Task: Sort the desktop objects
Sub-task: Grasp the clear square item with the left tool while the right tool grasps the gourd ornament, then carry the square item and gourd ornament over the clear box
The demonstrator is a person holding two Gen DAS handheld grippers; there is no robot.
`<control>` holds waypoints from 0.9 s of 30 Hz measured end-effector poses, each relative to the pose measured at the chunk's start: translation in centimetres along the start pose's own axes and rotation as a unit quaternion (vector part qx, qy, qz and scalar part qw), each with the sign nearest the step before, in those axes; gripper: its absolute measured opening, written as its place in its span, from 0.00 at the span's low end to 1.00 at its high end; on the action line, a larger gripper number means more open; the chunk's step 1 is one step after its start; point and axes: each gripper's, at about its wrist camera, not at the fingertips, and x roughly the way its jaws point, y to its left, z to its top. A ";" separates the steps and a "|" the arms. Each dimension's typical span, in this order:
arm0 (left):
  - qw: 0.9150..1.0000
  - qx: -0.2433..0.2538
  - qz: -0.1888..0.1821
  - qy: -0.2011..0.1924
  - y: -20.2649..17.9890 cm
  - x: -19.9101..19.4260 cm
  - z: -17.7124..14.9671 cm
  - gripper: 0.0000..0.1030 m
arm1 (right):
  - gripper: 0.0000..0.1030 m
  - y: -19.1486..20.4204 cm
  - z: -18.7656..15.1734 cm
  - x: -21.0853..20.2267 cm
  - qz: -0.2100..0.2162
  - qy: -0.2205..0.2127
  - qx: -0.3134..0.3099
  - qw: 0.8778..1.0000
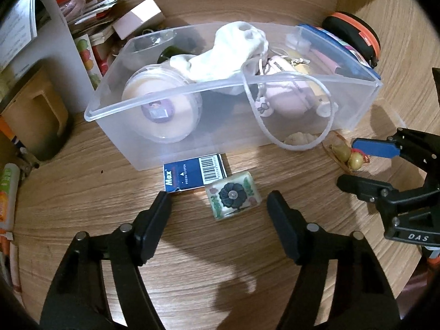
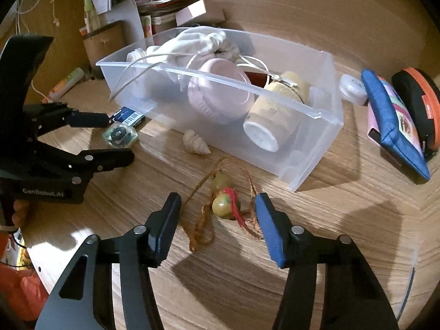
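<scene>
A clear resin block with a dark flower (image 1: 233, 195) lies on the wooden desk between the fingers of my left gripper (image 1: 218, 202), which stands open, pads apart from the block. A yellow gourd charm on a brown cord (image 2: 225, 205) lies between the fingers of my right gripper (image 2: 217, 202), also open and not touching it. Behind both stands a clear plastic bin (image 1: 165, 96) holding a white cloth, a round case, pink headphones and a beige bottle. From the right wrist view, the left gripper (image 2: 118, 137) straddles the block (image 2: 119, 134).
A blue staple box (image 1: 192, 174) leans at the bin's front wall, and a small shell (image 2: 194, 143) lies beside it. A blue pouch (image 2: 385, 115) and a black-and-orange case (image 2: 418, 101) sit right of the bin. Papers, a white stand and a cardboard box (image 1: 35, 110) crowd the back left.
</scene>
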 end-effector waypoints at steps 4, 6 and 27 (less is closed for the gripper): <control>1.000 -0.003 0.000 -0.004 0.5 -0.1 0.0 0.59 | 0.39 -0.1 0.1 -0.1 0.000 -0.002 0.000 1.000; 1.000 -0.002 0.000 -0.006 0.6 -0.2 0.0 0.55 | 0.32 0.0 0.1 -0.2 0.001 -0.004 -0.002 1.000; 0.999 -0.021 -0.019 -0.018 2.5 -2.3 -1.4 0.32 | 0.17 0.3 -0.5 -2.3 0.031 -0.040 0.028 0.998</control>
